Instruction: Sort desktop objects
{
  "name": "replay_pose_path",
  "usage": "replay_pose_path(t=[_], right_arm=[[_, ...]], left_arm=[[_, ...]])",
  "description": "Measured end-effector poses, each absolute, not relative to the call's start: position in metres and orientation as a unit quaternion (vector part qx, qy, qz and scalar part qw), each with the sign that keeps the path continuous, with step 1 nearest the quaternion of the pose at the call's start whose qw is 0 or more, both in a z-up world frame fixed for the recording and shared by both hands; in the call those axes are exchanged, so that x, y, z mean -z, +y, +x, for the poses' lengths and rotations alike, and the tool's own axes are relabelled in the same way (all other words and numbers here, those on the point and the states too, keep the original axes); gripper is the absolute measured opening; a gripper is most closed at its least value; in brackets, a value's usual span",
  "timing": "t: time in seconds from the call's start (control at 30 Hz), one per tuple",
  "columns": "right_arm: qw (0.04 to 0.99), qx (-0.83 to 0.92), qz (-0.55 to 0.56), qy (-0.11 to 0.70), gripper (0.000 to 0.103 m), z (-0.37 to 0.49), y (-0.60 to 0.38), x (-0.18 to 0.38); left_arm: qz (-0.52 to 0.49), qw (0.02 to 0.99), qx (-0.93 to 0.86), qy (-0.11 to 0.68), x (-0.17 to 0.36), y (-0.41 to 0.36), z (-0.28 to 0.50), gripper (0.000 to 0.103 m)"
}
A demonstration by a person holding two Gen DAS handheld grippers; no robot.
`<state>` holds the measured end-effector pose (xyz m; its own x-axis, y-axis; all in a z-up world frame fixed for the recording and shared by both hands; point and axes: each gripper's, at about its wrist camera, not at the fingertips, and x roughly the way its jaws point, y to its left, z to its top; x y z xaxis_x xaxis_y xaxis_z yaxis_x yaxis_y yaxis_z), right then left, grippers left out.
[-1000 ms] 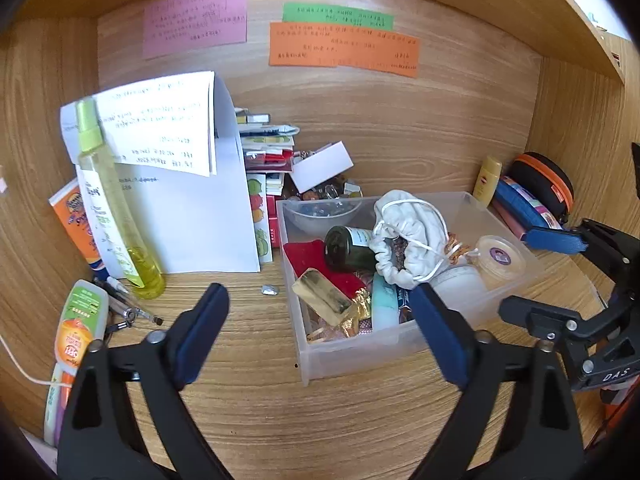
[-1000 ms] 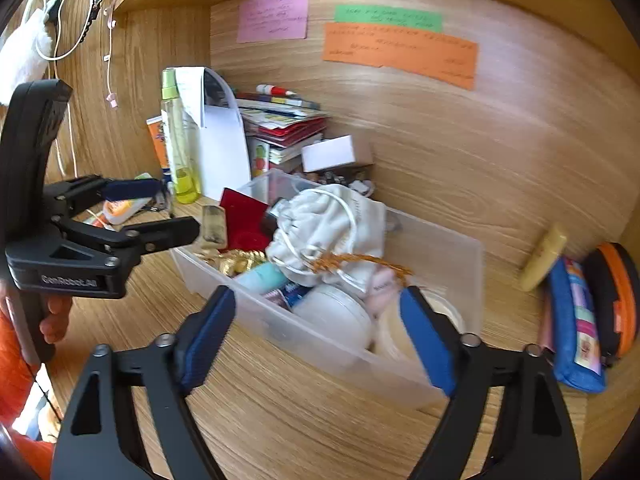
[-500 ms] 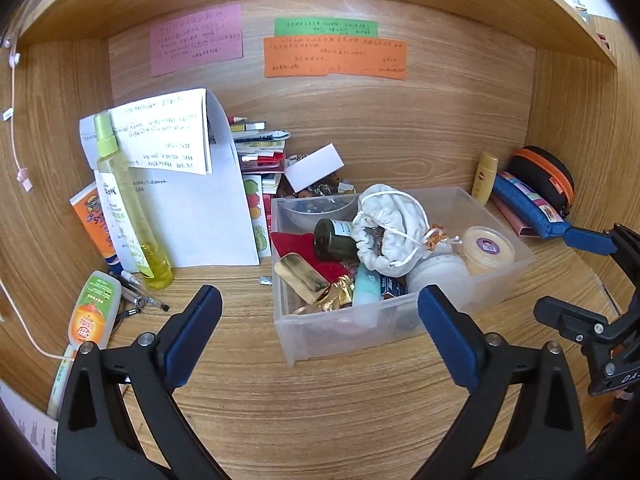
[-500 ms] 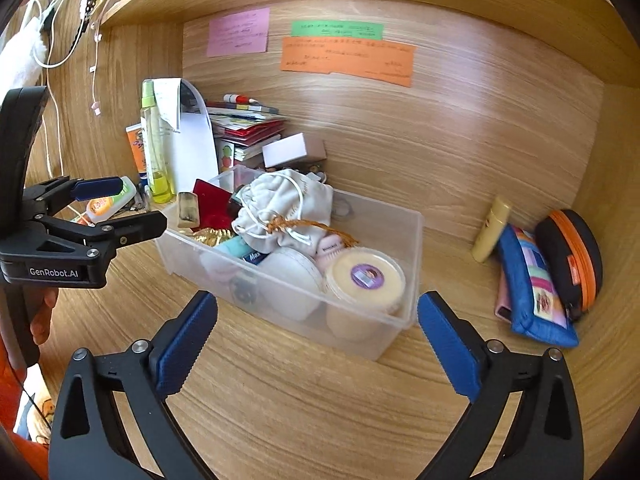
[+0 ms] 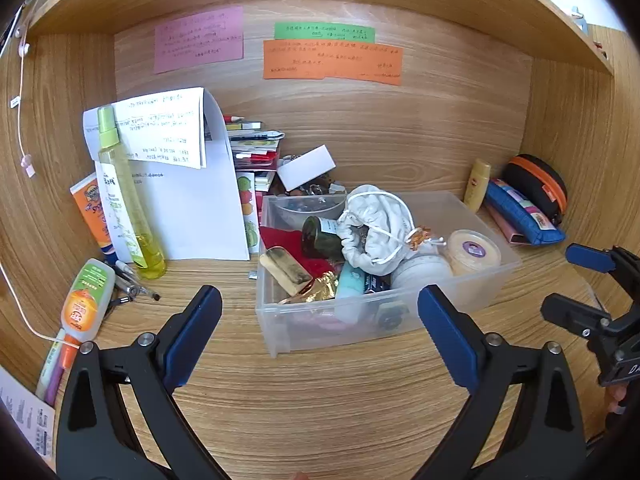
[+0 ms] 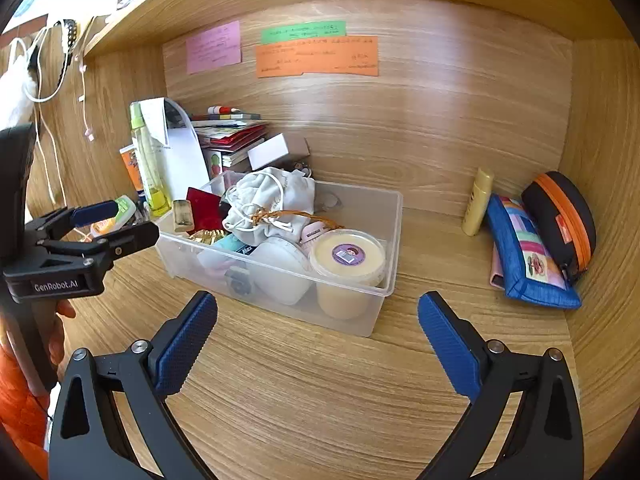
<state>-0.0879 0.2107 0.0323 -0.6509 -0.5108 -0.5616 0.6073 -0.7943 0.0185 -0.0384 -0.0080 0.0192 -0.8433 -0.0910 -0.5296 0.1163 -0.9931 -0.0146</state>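
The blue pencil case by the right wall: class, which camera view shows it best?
The right wrist view: the blue pencil case lies large and unobstructed, its striped patchwork front clear. In the left wrist view it is smaller, near the frame's edge, foreshortened.

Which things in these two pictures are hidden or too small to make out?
- Notes' writing: too small, both views.
- Bottom of the clear bin: covered by the white pouch and jars, both views.
- Small items behind the bin: hidden by its back wall, left view.
- Stacked books: partly behind folded paper, right view.
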Motion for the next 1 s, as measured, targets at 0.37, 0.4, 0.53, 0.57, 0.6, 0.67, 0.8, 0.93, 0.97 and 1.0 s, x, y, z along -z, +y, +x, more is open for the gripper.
replay_pose_path(t=[0.37,0.4,0.53,0.57,0.6,0.67,0.8,0.93,0.97,1.0], right_arm=[[0.314,0.902,0.291,0.053,0.101,-0.095,0.219,-0.036],[0.314,0.902,0.292,0.051,0.101,-0.095,0.219,-0.036],[0.315,0.899,0.3,0.041,0.101,-0.098,0.22,-0.035],[0.316,0.899,0.301,0.04,0.101,-0.099,0.22,-0.035],[0.316,0.899,0.302,0.039,0.101,-0.099,0.22,-0.035],[0.316,0.898,0.303,0.037,0.101,-0.1,0.22,-0.034],[0.319,0.897,0.305,0.035,0.101,-0.102,0.218,-0.034],[0.317,0.897,0.306,0.037,0.101,-0.103,0.215,-0.032],[0.318,0.896,0.307,0.038,0.101,-0.103,0.215,-0.032],[0.318,0.896,0.308,0.038,0.101,-0.104,0.214,-0.031]], left_arm=[[0.281,0.033,0.959,0.03,-0.015,-0.004,-0.039,0.1],[0.281,0.033,0.959,0.032,-0.015,-0.004,-0.039,0.1],[0.286,0.034,0.957,0.038,-0.012,-0.007,-0.041,0.1],[0.286,0.035,0.957,0.04,-0.012,-0.008,-0.042,0.1],[0.287,0.036,0.957,0.041,-0.011,-0.008,-0.042,0.1],[0.286,0.039,0.957,0.042,-0.011,-0.01,-0.043,0.1],[0.28,0.042,0.958,0.045,-0.01,-0.013,-0.043,0.1],[0.27,0.045,0.961,0.048,-0.012,-0.017,-0.04,0.1],[0.273,0.044,0.96,0.049,-0.012,-0.018,-0.041,0.1],[0.276,0.045,0.959,0.05,-0.011,-0.019,-0.041,0.1]])
